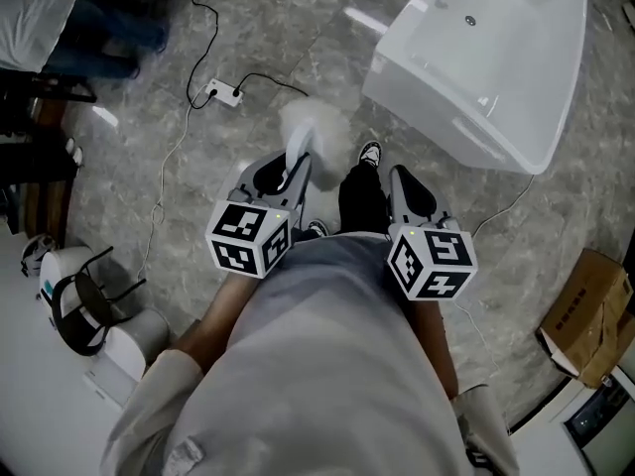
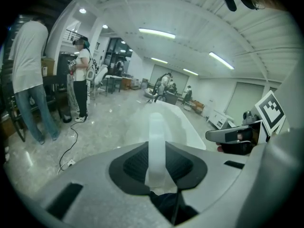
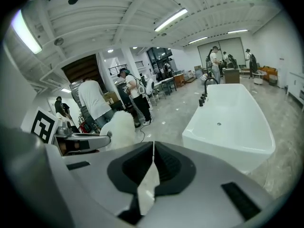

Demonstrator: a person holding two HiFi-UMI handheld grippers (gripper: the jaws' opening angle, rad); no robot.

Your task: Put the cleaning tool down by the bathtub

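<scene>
As the head view looks down, left gripper [image 1: 288,174]: its jaws hold the pale handle of the cleaning tool [image 1: 317,132]. The tool's fluffy white head is above the floor, in front of the person's shoes.
Head view, right gripper [image 1: 405,184]: it carries nothing and is level with the left one.
Head view, bathtub [image 1: 437,107]: white, at the upper right, apart from the tool.
Left gripper view, jaws: pressed on the translucent handle [image 2: 156,141], which rises between the dark pads. The bathtub [image 2: 190,127] lies behind it.
Right gripper view, jaws: tips together, nothing between them.
Right gripper view, surroundings: the bathtub [image 3: 223,146] is at the right, the tool's fluffy head [image 3: 121,127] at the left.
</scene>
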